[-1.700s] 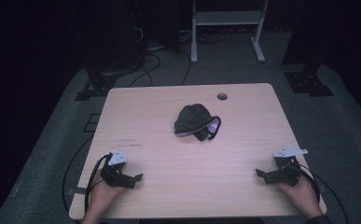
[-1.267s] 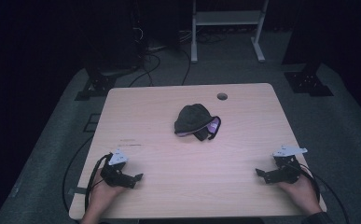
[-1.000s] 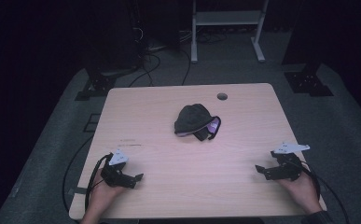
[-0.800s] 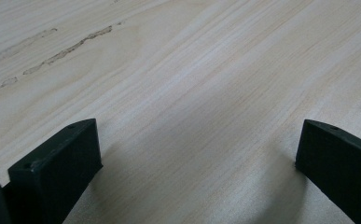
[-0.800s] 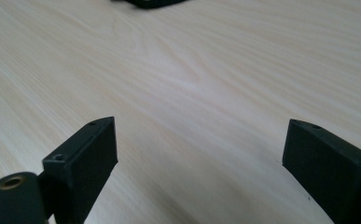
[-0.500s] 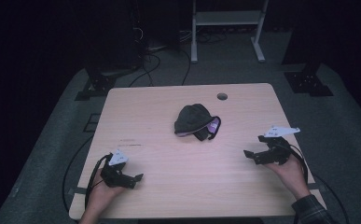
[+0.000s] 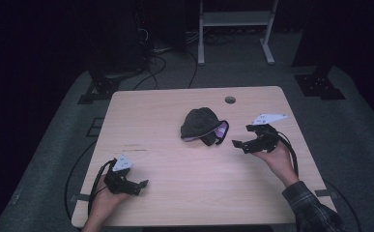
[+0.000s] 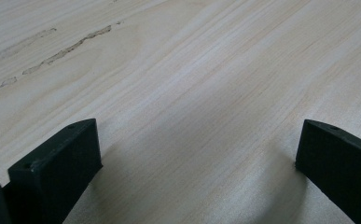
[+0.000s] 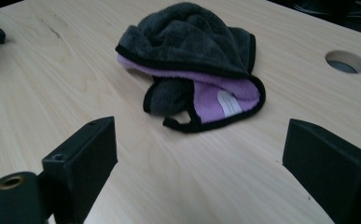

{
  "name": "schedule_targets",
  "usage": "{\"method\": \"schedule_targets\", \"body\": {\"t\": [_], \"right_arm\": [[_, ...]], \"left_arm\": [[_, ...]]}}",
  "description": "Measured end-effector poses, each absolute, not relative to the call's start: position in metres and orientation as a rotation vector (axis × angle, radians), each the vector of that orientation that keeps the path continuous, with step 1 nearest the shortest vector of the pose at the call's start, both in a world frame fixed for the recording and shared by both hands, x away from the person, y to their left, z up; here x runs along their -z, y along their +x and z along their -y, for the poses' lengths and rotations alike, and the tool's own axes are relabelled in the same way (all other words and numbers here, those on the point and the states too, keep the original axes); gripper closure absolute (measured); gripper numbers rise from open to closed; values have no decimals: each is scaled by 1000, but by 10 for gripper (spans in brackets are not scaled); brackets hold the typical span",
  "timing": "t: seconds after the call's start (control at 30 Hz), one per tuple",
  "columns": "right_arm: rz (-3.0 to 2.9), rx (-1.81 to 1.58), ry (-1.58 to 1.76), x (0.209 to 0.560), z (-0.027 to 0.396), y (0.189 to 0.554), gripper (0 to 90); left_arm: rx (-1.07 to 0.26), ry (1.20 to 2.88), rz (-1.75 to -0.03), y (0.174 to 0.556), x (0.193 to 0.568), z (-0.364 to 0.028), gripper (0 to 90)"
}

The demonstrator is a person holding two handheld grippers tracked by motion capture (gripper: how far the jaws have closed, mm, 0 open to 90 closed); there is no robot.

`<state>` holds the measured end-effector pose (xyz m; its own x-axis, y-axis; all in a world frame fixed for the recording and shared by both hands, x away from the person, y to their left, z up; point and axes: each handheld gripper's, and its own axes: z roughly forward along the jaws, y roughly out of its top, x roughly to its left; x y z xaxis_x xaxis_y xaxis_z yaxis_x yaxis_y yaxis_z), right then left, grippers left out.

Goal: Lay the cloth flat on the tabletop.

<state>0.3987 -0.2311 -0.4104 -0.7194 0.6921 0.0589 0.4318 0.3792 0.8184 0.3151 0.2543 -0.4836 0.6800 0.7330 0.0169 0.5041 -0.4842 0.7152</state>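
A crumpled cloth (image 7: 203,126), dark grey outside with a purple lining and black trim, lies on the wooden worktop (image 7: 175,203) a little toward the far edge from its centre, with a white label showing on the purple side in the right gripper view (image 9: 193,70). A round cable hole (image 7: 230,100) sits close to the far edge, beyond the cloth and slightly toward the right edge. The right gripper (image 7: 243,144) is held in the person's right hand (image 7: 273,154) just beside the cloth on its right-edge side, apart from it, its 2 jaws spread wide and holding nothing; in its own view (image 9: 197,177) the cloth lies ahead between the jaws without touching either. The left gripper (image 7: 138,186) rests near the near left corner of the worktop in the left hand (image 7: 106,197), well apart from the cloth. Its own view (image 8: 197,168) shows the 2 jaws wide apart over bare wood, with a faint scuff mark (image 8: 52,49) farther off.
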Motion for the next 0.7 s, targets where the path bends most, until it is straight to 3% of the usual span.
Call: {"method": "schedule_targets", "body": {"t": [0.7], "right_arm": [[-2386,-1314,876,407,158,455,81]], "left_arm": [[-419,2189,-946,314,484,-255,0]]}}
